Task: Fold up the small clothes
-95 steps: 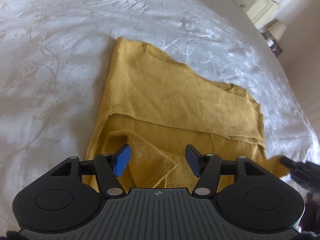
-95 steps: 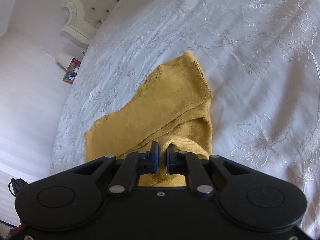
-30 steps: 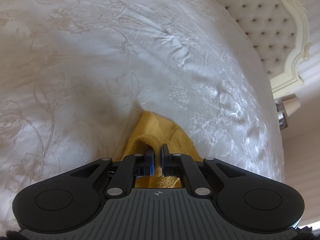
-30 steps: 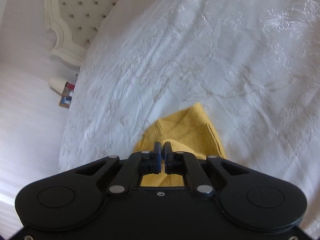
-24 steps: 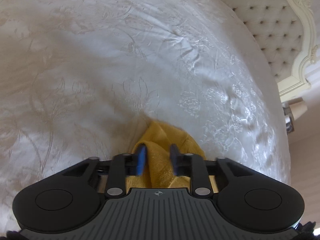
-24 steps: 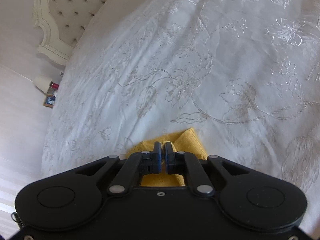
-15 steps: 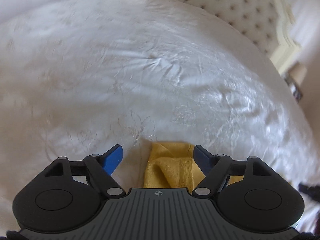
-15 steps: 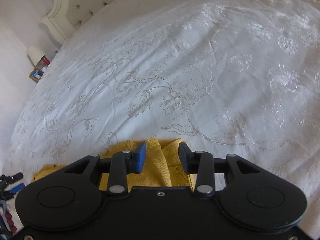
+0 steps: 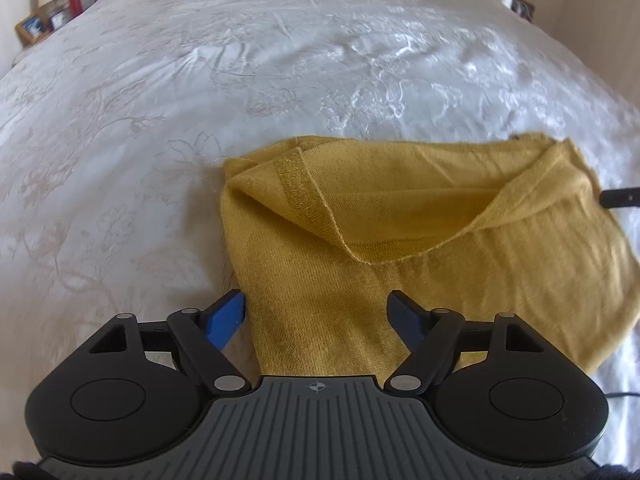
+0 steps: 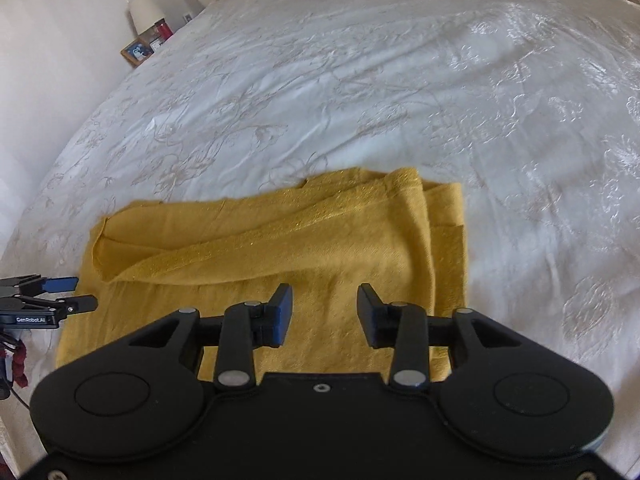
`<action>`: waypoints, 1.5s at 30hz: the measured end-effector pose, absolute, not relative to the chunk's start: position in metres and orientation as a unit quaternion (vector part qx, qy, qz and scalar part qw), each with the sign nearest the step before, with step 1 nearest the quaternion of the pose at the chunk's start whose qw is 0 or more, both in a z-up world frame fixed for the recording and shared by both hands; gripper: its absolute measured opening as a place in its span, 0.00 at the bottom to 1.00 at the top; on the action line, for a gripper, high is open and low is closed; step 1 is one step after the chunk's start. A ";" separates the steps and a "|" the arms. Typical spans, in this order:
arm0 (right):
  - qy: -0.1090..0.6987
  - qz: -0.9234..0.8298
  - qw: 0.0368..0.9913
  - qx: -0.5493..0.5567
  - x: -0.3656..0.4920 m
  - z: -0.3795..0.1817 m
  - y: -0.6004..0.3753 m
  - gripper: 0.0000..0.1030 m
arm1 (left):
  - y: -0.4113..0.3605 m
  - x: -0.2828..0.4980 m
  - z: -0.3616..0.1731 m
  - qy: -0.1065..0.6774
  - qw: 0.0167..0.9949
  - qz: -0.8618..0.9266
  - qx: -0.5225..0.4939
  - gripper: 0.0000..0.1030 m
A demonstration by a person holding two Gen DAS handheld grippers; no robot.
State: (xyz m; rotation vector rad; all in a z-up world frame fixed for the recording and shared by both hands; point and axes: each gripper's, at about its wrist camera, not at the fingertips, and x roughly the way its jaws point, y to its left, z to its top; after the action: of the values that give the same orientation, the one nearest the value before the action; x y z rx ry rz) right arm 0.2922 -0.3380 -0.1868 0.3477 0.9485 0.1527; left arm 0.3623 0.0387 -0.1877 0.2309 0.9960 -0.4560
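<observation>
One yellow knit garment (image 9: 400,240) lies folded on the white embroidered bedspread (image 9: 200,80), and its near edge is hidden under both tool bodies, so the full outline cannot be seen. In the left wrist view, only a dark tip at 3 o'clock shows of the other tool. Two grippers are present. The left gripper (image 9: 316,312) has its jaws wide apart and holds nothing; the cloth lies below the gap. The right gripper (image 10: 324,310) has its jaws partly apart, also empty, above the garment. At 10 o'clock in the right wrist view, one lamp (image 10: 145,14) stands beside one picture frame (image 10: 137,51) and a red item too small to identify.
</observation>
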 end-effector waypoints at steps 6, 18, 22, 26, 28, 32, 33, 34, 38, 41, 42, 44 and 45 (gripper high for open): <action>0.458 0.082 0.869 0.166 0.299 -0.190 -0.330 0.46 | 0.027 0.402 -0.185 0.447 0.859 -0.206 0.138 0.75; 0.442 0.050 0.877 0.181 0.306 -0.187 -0.348 0.49 | 0.054 0.476 -0.161 0.440 0.891 -0.114 -0.021 0.74; 0.430 0.027 0.882 0.191 0.311 -0.187 -0.364 0.49 | 0.064 0.461 -0.160 0.444 0.886 -0.125 -0.035 0.74; 0.430 0.015 0.883 0.188 0.322 -0.192 -0.375 0.49 | 0.070 0.444 -0.161 0.450 0.881 -0.139 -0.036 0.75; 0.433 0.013 0.883 0.181 0.329 -0.196 -0.377 0.49 | 0.072 0.439 -0.164 0.455 0.879 -0.140 -0.033 0.75; 0.440 0.013 0.884 0.157 0.341 -0.202 -0.376 0.49 | 0.071 0.437 -0.171 0.469 0.871 -0.147 -0.027 0.75; 0.443 0.012 0.885 0.144 0.344 -0.204 -0.373 0.49 | 0.071 0.438 -0.172 0.471 0.870 -0.147 -0.027 0.75; 0.447 0.011 0.884 0.135 0.346 -0.205 -0.371 0.49 | 0.071 0.438 -0.173 0.471 0.869 -0.147 -0.027 0.74; 0.447 0.027 0.889 0.097 0.344 -0.200 -0.359 0.10 | 0.068 0.443 -0.172 0.464 0.873 -0.150 -0.025 0.74; 0.405 0.077 0.906 0.092 0.327 -0.179 -0.346 0.09 | 0.059 0.446 -0.170 0.456 0.875 -0.162 -0.007 0.75; 0.388 0.091 0.913 0.082 0.321 -0.171 -0.341 0.09 | 0.056 0.447 -0.169 0.455 0.875 -0.168 -0.001 0.74; 0.379 0.080 0.919 0.069 0.315 -0.165 -0.339 0.09 | 0.049 0.447 -0.170 0.453 0.873 -0.182 0.008 0.74; 0.385 0.058 0.918 0.072 0.315 -0.168 -0.343 0.09 | 0.045 0.447 -0.170 0.453 0.872 -0.187 0.013 0.74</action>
State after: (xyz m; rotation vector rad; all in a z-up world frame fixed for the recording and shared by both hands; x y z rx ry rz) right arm 0.3152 -0.3430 -0.1675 0.1490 0.7908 0.1187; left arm 0.4468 0.0447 -0.1703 0.0266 0.9467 -0.3907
